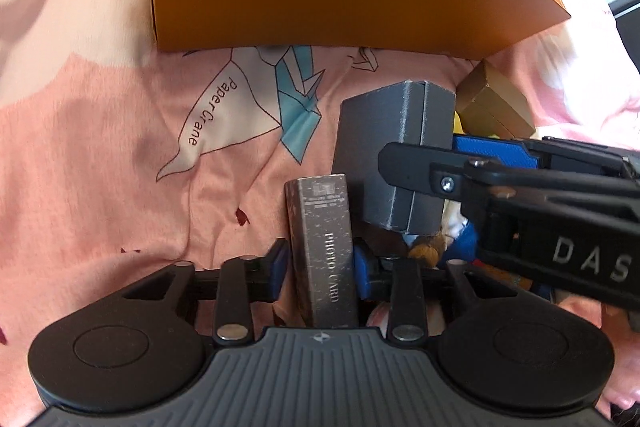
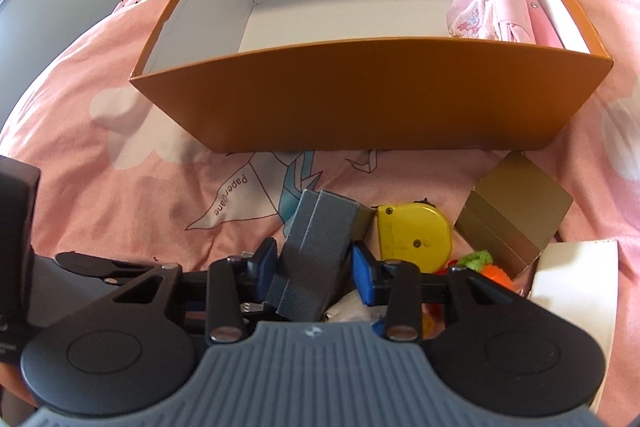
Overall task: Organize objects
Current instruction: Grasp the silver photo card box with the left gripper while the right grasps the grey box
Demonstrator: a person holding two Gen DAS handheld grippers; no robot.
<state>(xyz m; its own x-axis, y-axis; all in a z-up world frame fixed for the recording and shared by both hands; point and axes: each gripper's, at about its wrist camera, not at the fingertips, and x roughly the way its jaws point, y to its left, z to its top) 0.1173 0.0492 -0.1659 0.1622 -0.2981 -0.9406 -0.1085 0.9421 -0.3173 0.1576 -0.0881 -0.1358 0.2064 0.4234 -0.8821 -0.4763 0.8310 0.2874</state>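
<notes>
In the left wrist view my left gripper point(image 1: 320, 267) is shut on a slim silver box point(image 1: 322, 243) printed "PHOTO CARD", its blue pads pressing both long sides. Just to its right a textured grey box point(image 1: 394, 155) is tilted up above the pink bedsheet point(image 1: 100, 147). A black finger point(image 1: 416, 167) of the right gripper lies across it. In the right wrist view my right gripper point(image 2: 314, 269) is shut on that grey box point(image 2: 316, 251), with a blue pad on each side. The open orange box point(image 2: 360, 95) stands right behind both grippers.
A pink cloth bundle point(image 2: 488, 7) lies in the orange box's right end. Beside the grey box on the bedsheet point(image 2: 100, 187) lie a yellow tape measure point(image 2: 416, 235), a gold box point(image 2: 512, 219), a white box point(image 2: 572, 291) and an orange-green toy point(image 2: 488, 267).
</notes>
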